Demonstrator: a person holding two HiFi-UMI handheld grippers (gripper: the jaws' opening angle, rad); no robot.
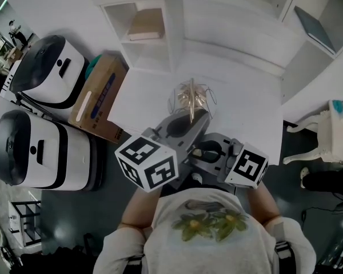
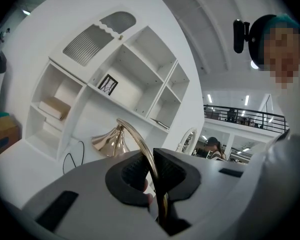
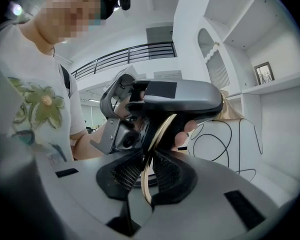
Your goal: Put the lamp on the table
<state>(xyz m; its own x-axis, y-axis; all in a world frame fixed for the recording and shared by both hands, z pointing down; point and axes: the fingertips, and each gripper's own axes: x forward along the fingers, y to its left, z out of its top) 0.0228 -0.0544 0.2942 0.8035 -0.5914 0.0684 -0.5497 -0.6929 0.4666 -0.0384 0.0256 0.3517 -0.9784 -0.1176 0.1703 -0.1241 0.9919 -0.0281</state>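
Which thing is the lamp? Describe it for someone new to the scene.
Find the white table in front of the white shelf unit. Over it is the lamp: shiny gold, curved stem, flared shade, the only gold thing there.

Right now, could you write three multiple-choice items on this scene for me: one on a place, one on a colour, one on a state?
1. Where is the lamp? A in a sink; B over the white table; C on a bed.
2. What colour is it? A gold; B black; C blue.
3. The left gripper is: A open and empty; B shut on a cup; C shut on the lamp.

Answers: 1 B, the head view shows it over the tabletop. 2 A, its metal shines gold. 3 C, the jaws clamp its curved stem.
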